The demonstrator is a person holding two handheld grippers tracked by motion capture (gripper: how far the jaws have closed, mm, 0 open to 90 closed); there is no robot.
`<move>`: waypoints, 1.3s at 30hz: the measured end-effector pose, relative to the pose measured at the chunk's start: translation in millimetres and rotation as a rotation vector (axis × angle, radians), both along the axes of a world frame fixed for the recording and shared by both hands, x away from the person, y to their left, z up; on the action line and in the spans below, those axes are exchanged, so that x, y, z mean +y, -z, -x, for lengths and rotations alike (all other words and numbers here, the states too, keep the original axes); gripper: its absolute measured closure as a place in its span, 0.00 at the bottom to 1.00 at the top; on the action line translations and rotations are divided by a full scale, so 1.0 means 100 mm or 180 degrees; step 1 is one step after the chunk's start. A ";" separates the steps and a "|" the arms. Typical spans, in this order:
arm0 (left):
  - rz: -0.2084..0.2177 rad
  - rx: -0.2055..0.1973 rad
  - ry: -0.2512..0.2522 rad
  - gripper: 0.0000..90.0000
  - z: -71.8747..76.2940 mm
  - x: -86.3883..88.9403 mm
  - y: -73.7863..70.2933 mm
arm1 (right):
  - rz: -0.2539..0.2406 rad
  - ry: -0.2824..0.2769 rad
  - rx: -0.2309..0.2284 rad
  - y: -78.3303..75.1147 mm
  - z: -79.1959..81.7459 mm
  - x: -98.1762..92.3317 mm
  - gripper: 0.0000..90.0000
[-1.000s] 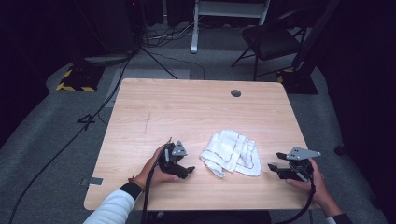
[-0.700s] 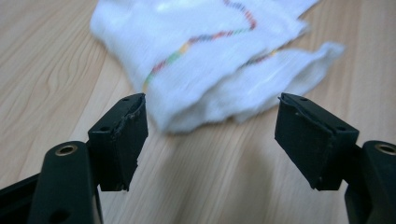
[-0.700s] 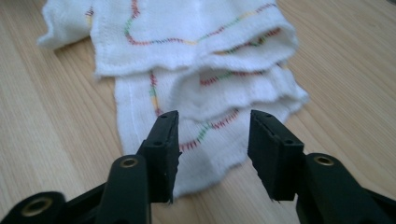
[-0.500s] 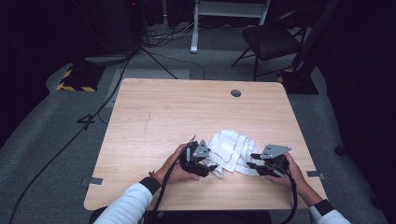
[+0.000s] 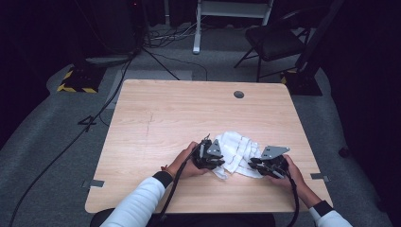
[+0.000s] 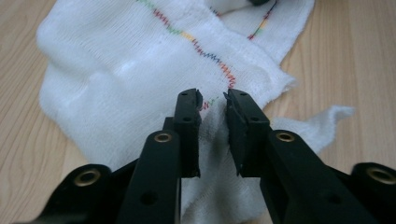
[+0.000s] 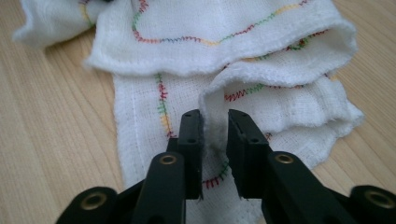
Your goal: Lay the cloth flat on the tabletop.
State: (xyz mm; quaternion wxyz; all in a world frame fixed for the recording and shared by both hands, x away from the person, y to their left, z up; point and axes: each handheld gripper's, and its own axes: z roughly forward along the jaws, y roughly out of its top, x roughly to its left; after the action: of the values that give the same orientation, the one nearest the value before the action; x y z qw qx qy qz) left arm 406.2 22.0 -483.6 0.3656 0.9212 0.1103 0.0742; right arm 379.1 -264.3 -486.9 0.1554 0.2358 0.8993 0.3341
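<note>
While the white cloth (image 5: 238,151) lies crumpled between both tools, the left gripper (image 6: 214,105) and right gripper (image 7: 215,122), jaws just closing, each pinch a fold, so lifting apart seems next.

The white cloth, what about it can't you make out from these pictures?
- Left gripper view: the cloth under the left gripper is hidden by its black jaws.
- Right gripper view: the right gripper covers the pinched fold; the top edge cuts the cloth off.
- High view: stitching too small.
</note>
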 end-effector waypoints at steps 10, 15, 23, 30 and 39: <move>-0.0139 0.0055 -0.0062 0.91 0.00 0.34 -0.04 | -0.0014 -0.0116 0.0110 -0.02 0.05 0.08 0.98; -0.0089 0.0159 -0.0129 0.91 0.05 0.58 -0.03 | -0.0056 -0.0251 0.0183 -0.03 0.11 0.18 0.99; 0.0142 0.0083 -0.0172 0.67 0.28 0.73 -0.14 | -0.0029 -0.0338 0.0098 -0.07 0.18 0.33 0.98; -0.0016 -0.0023 0.0147 0.55 0.51 0.38 -0.10 | -0.0033 -0.0344 0.0036 -0.10 0.17 0.38 0.98; -0.0172 0.0100 0.0149 0.61 0.44 0.29 0.05 | -0.0027 -0.0341 0.0053 -0.08 0.15 0.36 0.98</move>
State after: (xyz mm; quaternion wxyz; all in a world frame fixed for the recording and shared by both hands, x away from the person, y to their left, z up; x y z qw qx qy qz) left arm 362.4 51.0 -488.8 0.3404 0.9342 0.0924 0.0541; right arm 364.2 -227.8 -478.9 0.1288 0.1907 0.9104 0.3437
